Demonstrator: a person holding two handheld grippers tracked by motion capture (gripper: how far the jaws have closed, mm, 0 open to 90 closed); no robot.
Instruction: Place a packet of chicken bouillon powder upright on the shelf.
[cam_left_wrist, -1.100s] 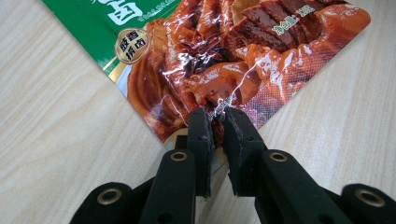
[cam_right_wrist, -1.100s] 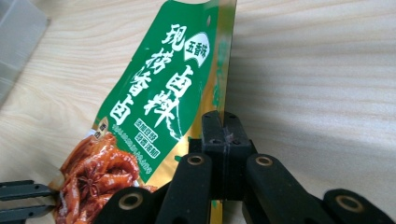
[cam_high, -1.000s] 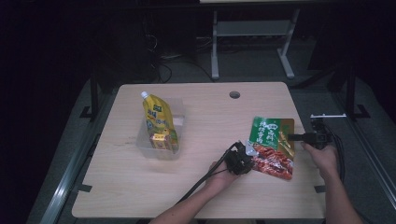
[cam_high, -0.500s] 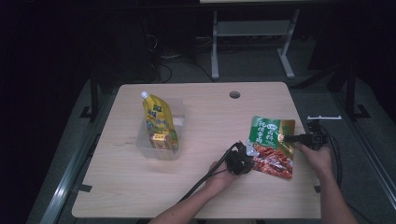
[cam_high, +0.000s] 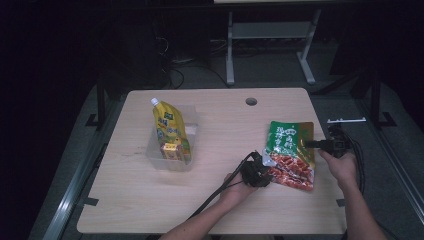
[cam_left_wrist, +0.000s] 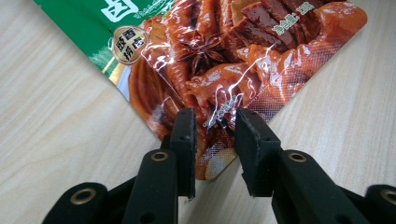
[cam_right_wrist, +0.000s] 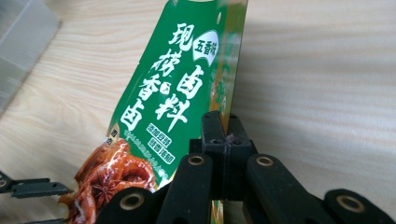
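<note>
The right tongs (cam_right_wrist: 225, 140) are clenched on the side edge of the green and red snack pouch (cam_high: 290, 154), its thin seam pinched flat between the two black pads and that edge lifted a little off the counter (cam_high: 210, 200). The left tongs (cam_left_wrist: 215, 140) have just been opening: their pads stand apart on either side of the pouch's lower corner, the crinkled film between them but not pressed, so they are released.

Taking the pouch as the landmark, it lies on the counter's right half, its green printed end pointing away from the person and its red end toward them. The right hand (cam_high: 344, 167) comes to it from its right edge, the left hand (cam_high: 239, 186) from its near left corner. Well to the pouch's left stands a clear plastic bin (cam_high: 172, 142) holding a yellow spouted pouch (cam_high: 169, 129) and a small yellow box (cam_high: 171, 150).

The step in hand looks like carrying the pouch with the right tongs alone, probably toward that bin. To do it well, I would draw the left tongs straight back off the corner before lifting, so a pad does not snag the film. The right grip sits on a narrow seam, so the pouch will likely hang and swing; a slow, steady lift is wise.
</note>
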